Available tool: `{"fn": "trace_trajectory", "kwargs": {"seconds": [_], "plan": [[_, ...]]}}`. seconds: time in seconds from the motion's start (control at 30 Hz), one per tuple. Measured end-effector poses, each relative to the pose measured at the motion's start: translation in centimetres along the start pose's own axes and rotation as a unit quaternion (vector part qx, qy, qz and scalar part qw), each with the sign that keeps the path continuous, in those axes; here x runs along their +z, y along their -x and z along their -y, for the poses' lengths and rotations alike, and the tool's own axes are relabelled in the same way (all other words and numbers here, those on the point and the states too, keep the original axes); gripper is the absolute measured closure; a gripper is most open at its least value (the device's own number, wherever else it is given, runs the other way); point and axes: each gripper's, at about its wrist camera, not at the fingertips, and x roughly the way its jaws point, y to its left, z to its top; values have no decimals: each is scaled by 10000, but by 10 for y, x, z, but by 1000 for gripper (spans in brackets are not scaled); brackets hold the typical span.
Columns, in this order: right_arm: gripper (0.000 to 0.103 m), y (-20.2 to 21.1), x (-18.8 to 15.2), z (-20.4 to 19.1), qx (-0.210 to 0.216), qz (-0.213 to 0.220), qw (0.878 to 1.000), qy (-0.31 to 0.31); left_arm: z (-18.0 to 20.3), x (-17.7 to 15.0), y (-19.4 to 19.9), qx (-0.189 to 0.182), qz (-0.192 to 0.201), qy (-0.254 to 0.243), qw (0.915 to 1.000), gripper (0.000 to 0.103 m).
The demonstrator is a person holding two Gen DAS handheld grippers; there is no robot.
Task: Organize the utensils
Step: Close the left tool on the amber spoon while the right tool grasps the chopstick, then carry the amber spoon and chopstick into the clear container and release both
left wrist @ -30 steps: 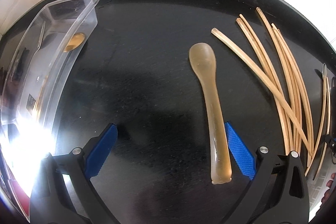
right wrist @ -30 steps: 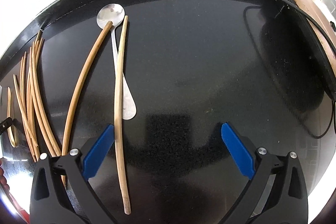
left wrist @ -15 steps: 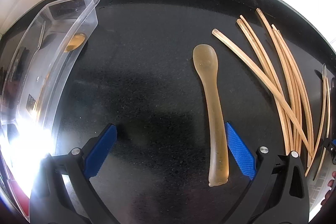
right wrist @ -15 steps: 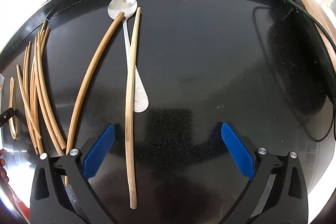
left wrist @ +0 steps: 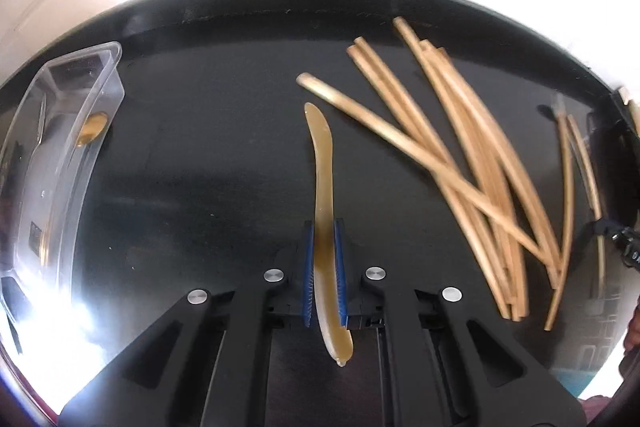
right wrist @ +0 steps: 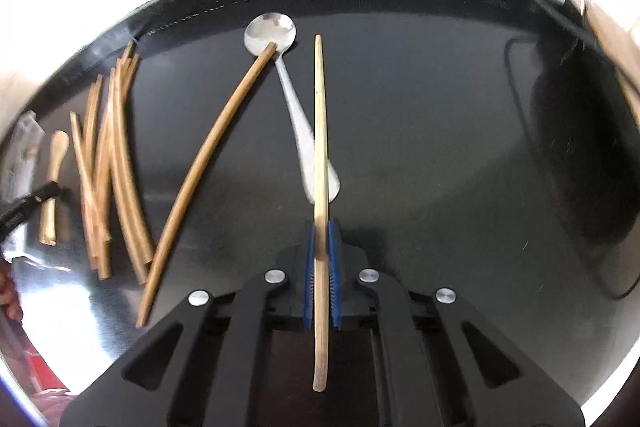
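Note:
My left gripper is shut on the handle of a translucent amber spoon, held on edge above the black table. My right gripper is shut on a single wooden chopstick that points straight ahead. A metal spoon lies on the table under that chopstick, with another chopstick resting on its bowl. A pile of several chopsticks lies right of the amber spoon and shows in the right wrist view at the left.
A clear plastic container stands at the left edge of the table, with an amber utensil inside. A dark cable and a brown object lie at the table's right side. The black table ends at a bright wall behind.
Both grippers closed: the left on the amber spoon's handle, turning it on edge, the right on the chopstick beside the metal spoon. Both items are now lifted off the table.

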Motion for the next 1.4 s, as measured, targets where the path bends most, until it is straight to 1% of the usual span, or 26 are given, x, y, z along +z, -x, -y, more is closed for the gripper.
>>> {"fn": "trace_trajectory", "kwargs": {"seconds": [0.03, 0.1, 0.17, 0.23, 0.3, 0.37, 0.43, 0.5, 0.6, 0.7, 0.87, 0.97, 1.07, 1.1, 1.17, 1.27, 1.33, 1.4], "plan": [[96, 3, -3, 1, 72, 29, 10000, -28, 5, -1, 8, 29, 87, -107, 9999, 95], [96, 12, -6, 0, 159, 143, 9998, -30, 8, -1, 20, -6, 186, -151, 9997, 95], [96, 28, -6, -3, 259, 346, 9991, -26, 9, -1, 37, -61, 320, -122, 9994, 95], [96, 48, -6, -8, 452, 594, 9972, 36, 5, 0, 53, -104, 475, -89, 9988, 95], [96, 67, -8, -19, 555, 846, 9945, 254, 3, -1, 73, -153, 709, -27, 9974, 95], [96, 82, -13, -34, 678, 999, 9913, 525, -1, -3, 86, -163, 831, -11, 9964, 95], [96, 88, -19, -53, 723, 1080, 9883, 798, -1, -7, 97, -193, 924, -8, 9955, 95], [96, 91, -26, -65, 751, 1095, 9854, 1064, 4, -9, 101, -215, 959, -33, 9952, 95], [96, 88, -31, -80, 849, 1002, 9841, 1194, 12, -21, 107, -219, 958, -178, 9950, 95], [96, 87, -37, -93, 926, 885, 9841, 1229, 4, -36, 110, -194, 922, -245, 9952, 95], [96, 81, -48, -139, 1135, 738, 9826, 1270, -51, -45, 124, -33, 943, 0, 9955, 95], [96, 77, -54, -180, 1310, 583, 9788, 1461, -93, -46, 138, 44, 986, 147, 9950, 95], [96, 72, -56, -238, 1595, 305, 9730, 1642, -135, -42, 151, 157, 1080, 194, 9938, 95], [96, 75, -54, -249, 1655, 294, 9718, 1655, -153, -40, 158, 178, 1138, 215, 9931, 95], [96, 91, -45, -288, 1974, 382, 9668, 1577, -176, -37, 170, 206, 1251, 229, 9917, 95], [96, 113, -33, -333, 2389, 553, 9593, 1398, -211, -36, 183, 111, 1367, 286, 9901, 95], [96, 123, -40, -357, 2472, 617, 9563, 1432, -224, -37, 181, -13, 1311, 246, 9911, 95], [96, 124, -57, -382, 2379, 617, 9565, 1571, -228, -39, 174, -74, 1202, 82, 9927, 95]]}}
